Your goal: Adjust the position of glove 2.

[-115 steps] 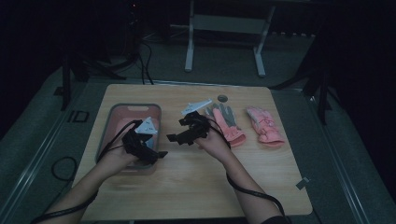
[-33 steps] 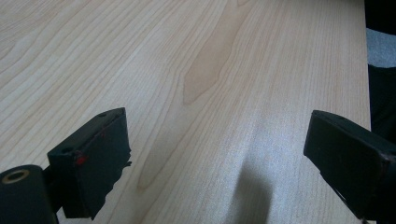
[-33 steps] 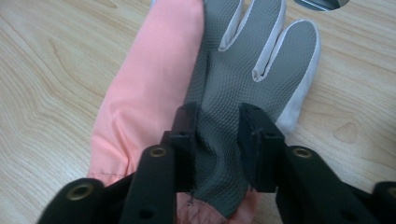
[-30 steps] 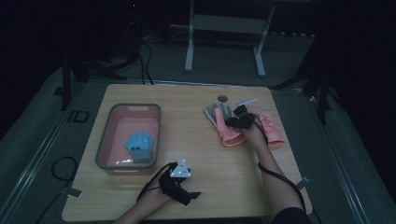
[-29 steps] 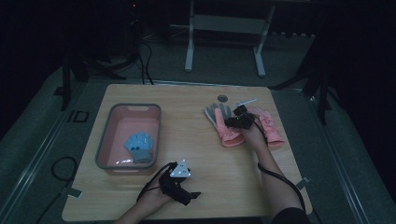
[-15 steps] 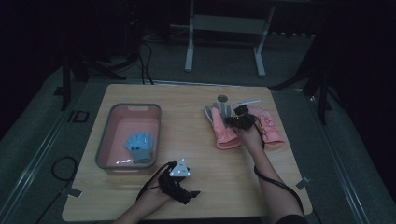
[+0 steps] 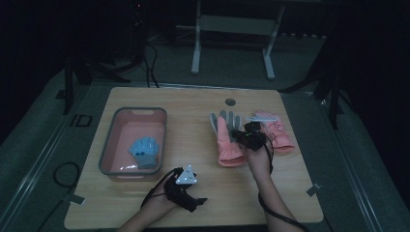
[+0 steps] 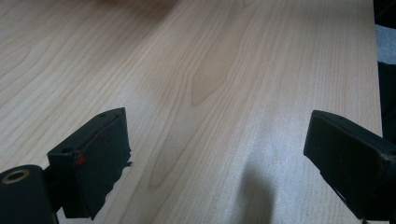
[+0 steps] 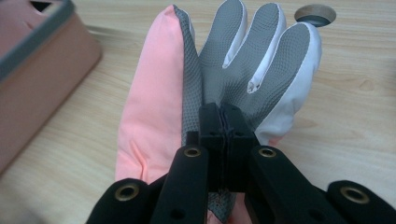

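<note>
Bin (image 7: 108, 145) sits on the left of the tabletop (image 7: 193, 104) with a blue glove (image 7: 144, 152) inside. Your left claw (image 7: 193, 203) rests near the front edge, jaws wide apart with nothing between them. Further right, your right claw (image 9: 223, 122) has just clamped tight on the grey palm of the pink glove (image 9: 196, 93), which lies beside the bin. A second pink glove (image 7: 275, 130) lies just right of it.
</note>
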`<state>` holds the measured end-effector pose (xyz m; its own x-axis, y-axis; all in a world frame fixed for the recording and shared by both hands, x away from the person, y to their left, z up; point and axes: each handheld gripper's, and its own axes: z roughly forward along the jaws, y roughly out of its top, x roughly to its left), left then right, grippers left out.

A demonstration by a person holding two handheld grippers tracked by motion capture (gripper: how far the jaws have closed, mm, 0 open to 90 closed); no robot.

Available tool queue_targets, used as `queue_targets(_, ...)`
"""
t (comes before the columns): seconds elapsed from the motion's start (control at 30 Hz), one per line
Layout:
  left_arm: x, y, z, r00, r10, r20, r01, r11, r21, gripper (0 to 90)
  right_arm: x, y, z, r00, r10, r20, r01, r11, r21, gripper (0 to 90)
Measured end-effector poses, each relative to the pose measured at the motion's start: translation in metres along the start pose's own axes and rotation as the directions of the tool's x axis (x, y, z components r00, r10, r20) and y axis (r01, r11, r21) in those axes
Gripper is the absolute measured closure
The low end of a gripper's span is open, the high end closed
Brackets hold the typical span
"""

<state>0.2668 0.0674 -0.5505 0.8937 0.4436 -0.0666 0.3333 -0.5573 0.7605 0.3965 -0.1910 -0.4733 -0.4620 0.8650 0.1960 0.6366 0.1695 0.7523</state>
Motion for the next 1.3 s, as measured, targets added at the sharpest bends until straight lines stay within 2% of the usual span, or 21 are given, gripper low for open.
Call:
queue_targets(0.17, 0.001, 0.0, -0.002, 0.9999, 0.01, -0.013, -0.01, 0.9999, -0.001, 7.3, 0.021, -0.008, -0.014, 0.9999, 0.01, 0.007, -0.01, 1.0, -0.018, 88.5)
queue_targets(0.3, 0.0, -0.001, -0.002, 0.9999, 0.011, -0.012, -0.011, 0.9999, -0.002, 7.3, 0.026, -0.02, -0.017, 0.9995, 0.029, 0.015, -0.029, 0.999, -0.022, 88.5)
queue_targets(0.43, -0.001, -0.001, -0.001, 0.9999, 0.014, -0.007, -0.014, 0.9999, 0.004, 7.3, 0.027, -0.029, -0.015, 0.999, 0.044, 0.01, -0.044, 0.999, -0.001, 88.5)
queue_targets(0.57, -0.001, -0.001, 0.001, 0.9998, 0.02, -0.006, -0.02, 0.9997, 0.01, 7.3, 0.026, -0.044, -0.003, 0.9976, 0.069, 0.001, -0.069, 0.997, 0.032, 88.4)
queue_targets(0.9, -0.001, -0.002, 0.0, 0.9998, 0.018, -0.006, -0.018, 0.9998, 0.012, 7.3, 0.022, -0.061, 0.017, 0.9968, 0.072, 0.035, -0.074, 0.994, 0.08, 87.7)
queue_targets(1.2, -0.001, -0.004, 0.001, 0.9998, 0.021, -0.004, -0.021, 0.9996, 0.02, 7.3, 0.021, -0.061, 0.02, 0.9979, 0.049, 0.042, -0.053, 0.995, 0.088, 83.5)
queue_targets(1.23, -0.001, -0.004, 0.002, 0.9998, 0.019, -0.003, -0.019, 0.9996, 0.021, 7.3, 0.021, -0.06, 0.018, 0.9979, 0.052, 0.038, -0.056, 0.994, 0.089, 82.3)
queue_targets(1.3, -0.001, -0.004, 0.002, 0.9998, 0.018, -0.003, -0.018, 0.9996, 0.02, 7.3, 0.02, -0.057, 0.015, 0.9993, 0.03, 0.02, -0.032, 0.994, 0.1, 78.6)
